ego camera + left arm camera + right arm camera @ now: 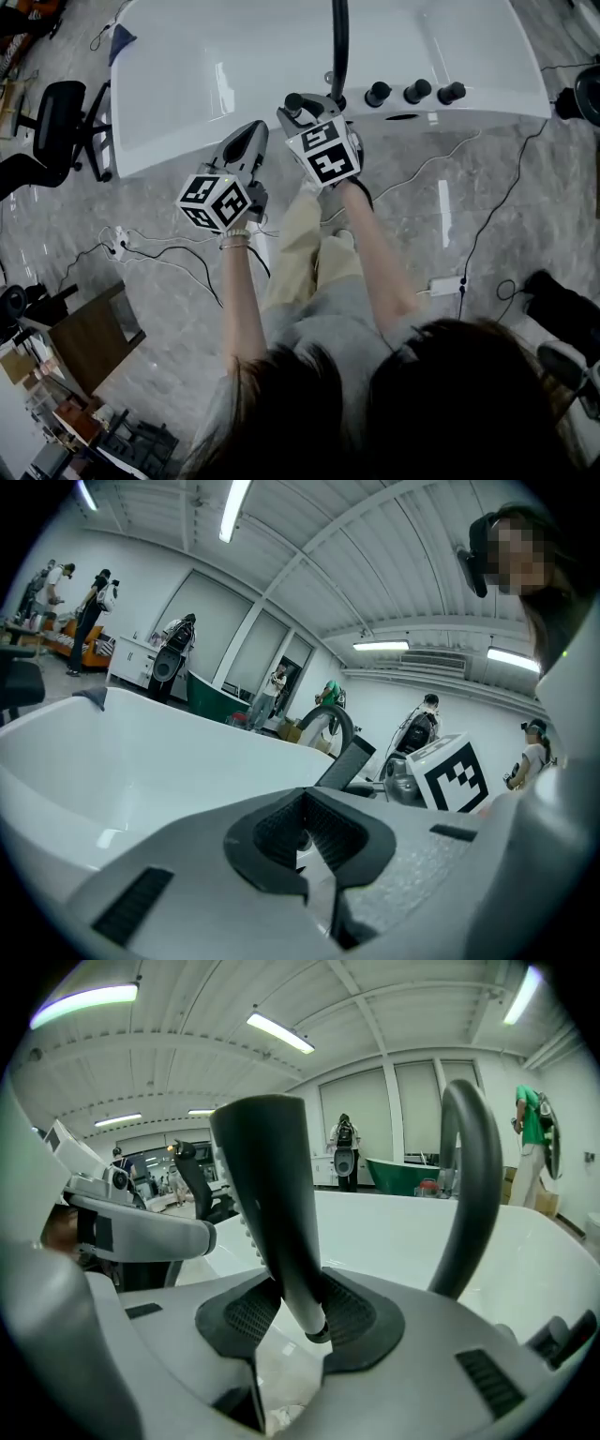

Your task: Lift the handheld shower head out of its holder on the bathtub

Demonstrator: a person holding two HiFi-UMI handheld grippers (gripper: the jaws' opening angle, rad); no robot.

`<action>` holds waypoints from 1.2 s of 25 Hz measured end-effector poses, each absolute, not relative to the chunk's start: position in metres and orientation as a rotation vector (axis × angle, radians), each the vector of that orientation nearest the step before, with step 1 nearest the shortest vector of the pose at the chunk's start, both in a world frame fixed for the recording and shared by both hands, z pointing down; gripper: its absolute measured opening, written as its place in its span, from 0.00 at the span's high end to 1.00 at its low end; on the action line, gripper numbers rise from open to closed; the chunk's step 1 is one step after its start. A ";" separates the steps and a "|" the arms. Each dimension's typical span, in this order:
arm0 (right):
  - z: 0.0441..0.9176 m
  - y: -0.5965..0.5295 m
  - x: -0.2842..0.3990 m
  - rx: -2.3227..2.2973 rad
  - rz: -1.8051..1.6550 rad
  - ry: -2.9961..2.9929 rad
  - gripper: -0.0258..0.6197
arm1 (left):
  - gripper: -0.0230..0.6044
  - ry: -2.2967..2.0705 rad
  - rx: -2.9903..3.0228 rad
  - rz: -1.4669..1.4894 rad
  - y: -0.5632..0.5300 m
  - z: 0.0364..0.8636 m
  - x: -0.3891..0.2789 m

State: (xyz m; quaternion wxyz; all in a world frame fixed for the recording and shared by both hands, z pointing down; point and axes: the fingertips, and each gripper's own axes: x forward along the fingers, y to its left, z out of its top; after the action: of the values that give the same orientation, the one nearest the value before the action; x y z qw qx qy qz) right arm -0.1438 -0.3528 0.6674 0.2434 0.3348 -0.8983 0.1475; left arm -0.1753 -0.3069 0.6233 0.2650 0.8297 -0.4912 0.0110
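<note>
Shower head (267, 1185), likely rigid, fairly light and slick dark plastic, best taken low on its tapered handle, clamped there between right gripper (298, 1309) pads above the bathtub (187, 94) rim, left gripper (302, 834) jaws closed, empty.

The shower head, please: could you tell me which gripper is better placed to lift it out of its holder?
Right. The right gripper has its fingers closed on the shower head at its dark handle. The left gripper holds nothing and sits off to the side.
</note>
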 end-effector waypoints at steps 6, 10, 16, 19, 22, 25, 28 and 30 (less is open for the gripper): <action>0.637 -0.344 -0.130 0.966 0.397 -2.459 0.75 | 0.96 -1.333 2.250 -0.022 -0.296 0.597 -0.169; 0.606 -0.340 -0.133 0.962 0.353 -2.487 0.76 | 0.96 -1.333 2.269 -0.039 -0.290 0.577 -0.168; 0.573 -0.336 -0.134 0.970 0.337 -2.504 0.76 | 0.96 -1.348 2.297 -0.056 -0.288 0.546 -0.174; 0.559 -0.332 -0.134 0.961 0.329 -2.527 0.76 | 0.96 -1.359 2.306 -0.074 -0.285 0.534 -0.175; 0.546 -0.333 -0.130 0.951 0.319 -2.544 0.76 | 0.96 -1.359 2.327 -0.078 -0.285 0.522 -0.173; 0.531 -0.333 -0.124 0.946 0.305 -2.563 0.76 | 0.96 -1.356 2.349 -0.081 -0.285 0.510 -0.169; 0.516 -0.330 -0.115 0.955 0.289 -2.582 0.76 | 0.96 -1.348 2.368 -0.083 -0.281 0.500 -0.162; 0.506 -0.328 -0.110 0.969 0.281 -2.595 0.76 | 0.96 -1.339 2.383 -0.080 -0.278 0.494 -0.157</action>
State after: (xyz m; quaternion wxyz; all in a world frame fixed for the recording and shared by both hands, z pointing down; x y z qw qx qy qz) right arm -0.1095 -0.3281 0.5056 0.1778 0.3426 -0.9171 0.0995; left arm -0.1567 -0.2783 0.4939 0.2019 0.8535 -0.4796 -0.0286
